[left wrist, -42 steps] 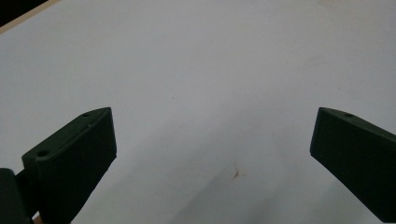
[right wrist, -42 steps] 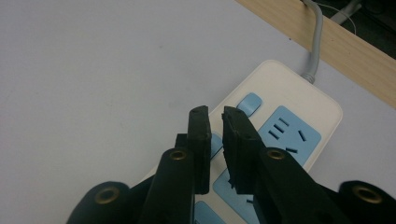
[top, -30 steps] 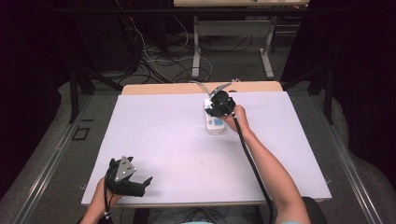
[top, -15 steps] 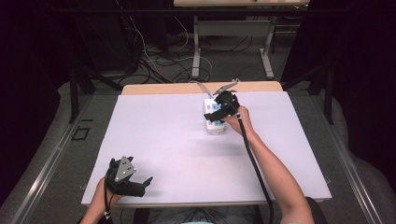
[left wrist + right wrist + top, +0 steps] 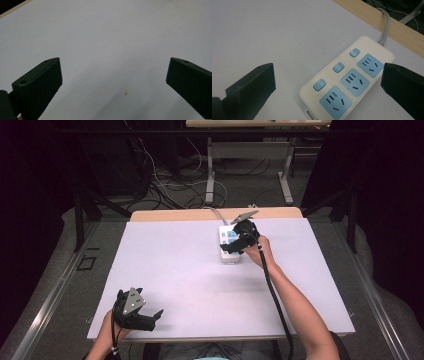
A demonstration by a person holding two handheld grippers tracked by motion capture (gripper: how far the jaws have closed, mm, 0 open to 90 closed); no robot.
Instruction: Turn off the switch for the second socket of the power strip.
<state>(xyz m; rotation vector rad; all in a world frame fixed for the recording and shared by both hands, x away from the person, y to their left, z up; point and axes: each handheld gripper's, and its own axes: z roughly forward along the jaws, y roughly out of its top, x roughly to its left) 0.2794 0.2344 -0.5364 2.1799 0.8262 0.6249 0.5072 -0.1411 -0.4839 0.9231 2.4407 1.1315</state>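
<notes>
Hovering: right claw (image 5: 327,82) just opened, empty | above power strip (image 5: 348,82)

Power strip (image 5: 229,245) lies on the bench (image 5: 190,270) toward its far edge, right of centre, cord (image 5: 218,215) running back over that edge; right gripper (image 5: 235,246) above the strip, left gripper (image 5: 156,316) near front-left corner.
</notes>
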